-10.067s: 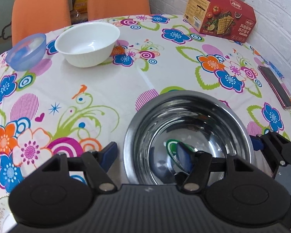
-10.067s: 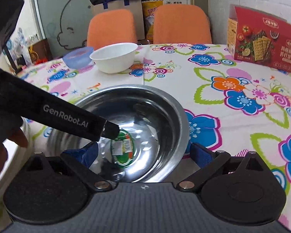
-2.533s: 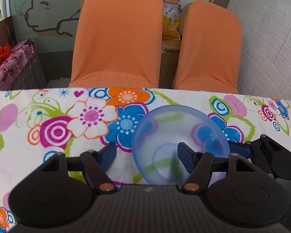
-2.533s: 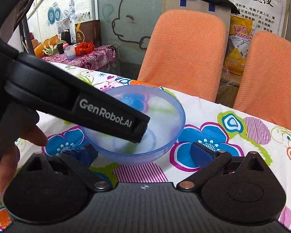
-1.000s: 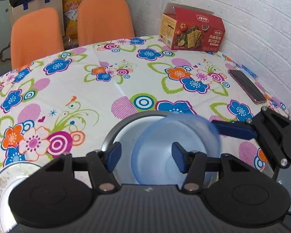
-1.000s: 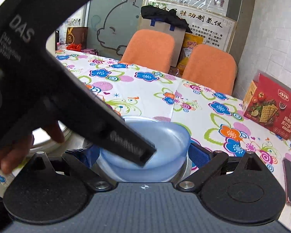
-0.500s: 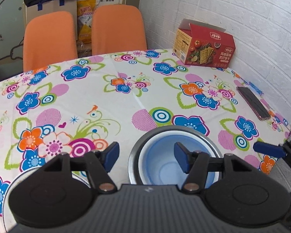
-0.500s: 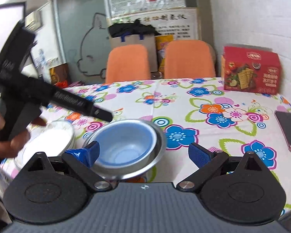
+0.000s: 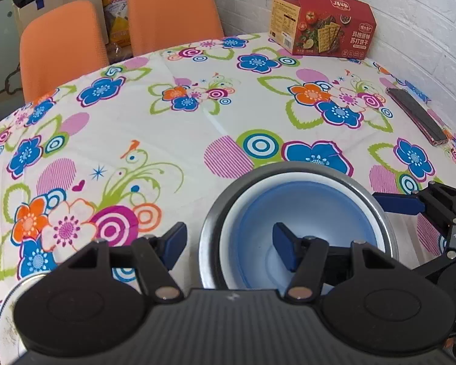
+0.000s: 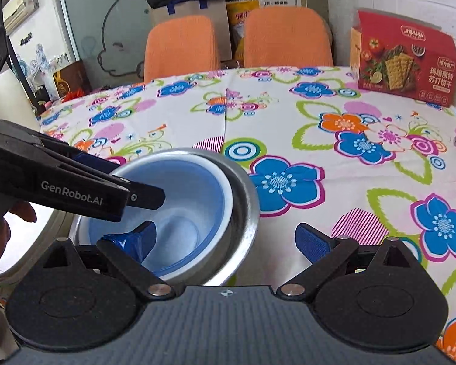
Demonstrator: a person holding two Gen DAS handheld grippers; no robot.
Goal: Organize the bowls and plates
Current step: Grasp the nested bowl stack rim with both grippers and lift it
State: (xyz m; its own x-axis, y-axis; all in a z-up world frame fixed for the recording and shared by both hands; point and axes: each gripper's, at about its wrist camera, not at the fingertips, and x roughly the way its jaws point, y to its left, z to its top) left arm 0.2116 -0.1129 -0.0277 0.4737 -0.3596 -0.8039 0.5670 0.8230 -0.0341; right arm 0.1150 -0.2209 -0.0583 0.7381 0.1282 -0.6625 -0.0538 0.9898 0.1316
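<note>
Fingers of the left gripper stand spread apart and grip nothing: one blue pad hangs over the flowered tablecloth just outside the steel bowl, the other over the nested bowls. The right gripper is likewise spread wide and empty, one blue pad over the bowls' interior, the other outside the steel rim; whether either pad touches a bowl cannot be told.

Three bowls sit nested near the front edge of the bench: a translucent blue bowl innermost, a white bowl around it showing as a pale ring, and the steel bowl outermost. In the right wrist view the same stack appears, blue bowl inside white rim inside steel wall, with the left gripper's black body crossing over its left side and part of a person's hand behind it.

A pale plate lies just left of the stack, at the bench's front-left edge.

At the far right corner stands a red cracker box; a dark phone lies along the right edge. Two orange chairs stand beyond the far edge.
</note>
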